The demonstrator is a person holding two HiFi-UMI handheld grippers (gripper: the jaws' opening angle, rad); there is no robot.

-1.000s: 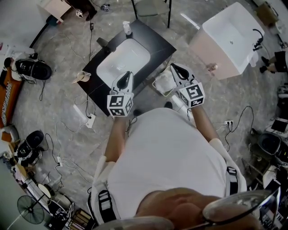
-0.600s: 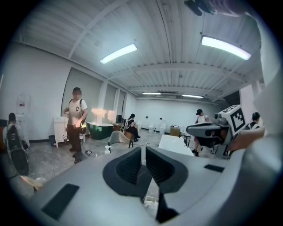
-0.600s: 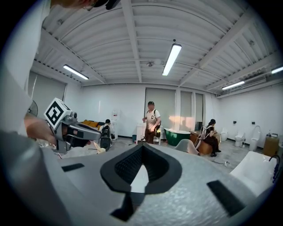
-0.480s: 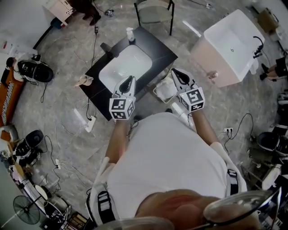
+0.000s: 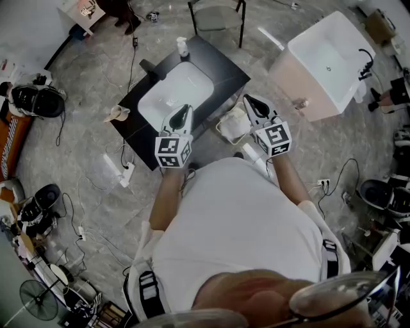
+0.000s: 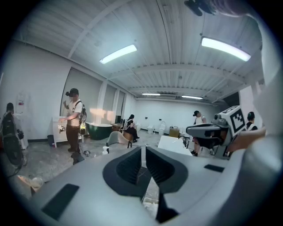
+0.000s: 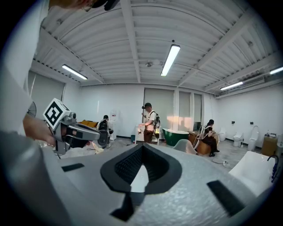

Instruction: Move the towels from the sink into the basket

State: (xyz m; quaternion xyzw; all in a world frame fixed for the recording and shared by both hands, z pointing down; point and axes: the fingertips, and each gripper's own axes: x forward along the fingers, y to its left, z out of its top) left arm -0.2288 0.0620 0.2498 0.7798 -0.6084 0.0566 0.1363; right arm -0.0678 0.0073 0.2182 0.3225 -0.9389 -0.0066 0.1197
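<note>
The white sink [image 5: 172, 91] is set in a black vanity top [image 5: 221, 67], and I see no towel in its bowl. A pale basket [image 5: 223, 132] stands on the floor right of the vanity with white cloth [image 5: 236, 120] in it. My left gripper [image 5: 183, 109] hovers over the sink's near edge, jaws shut and nothing between them [image 6: 143, 152]. My right gripper [image 5: 248, 100] is above the basket's right side, also shut and holding nothing [image 7: 141, 148]. Each gripper view looks out level across the room, past the other gripper.
A soap bottle [image 5: 182, 45] stands at the vanity's far corner. A white bathtub [image 5: 325, 61] lies to the right and a chair [image 5: 214, 11] behind the vanity. Cables and a power strip [image 5: 125, 172] run over the floor at left. Several people stand or sit across the room [image 6: 73, 119].
Both grippers hold almost the same place with their jaws shut. The head view has shifted slightly.
</note>
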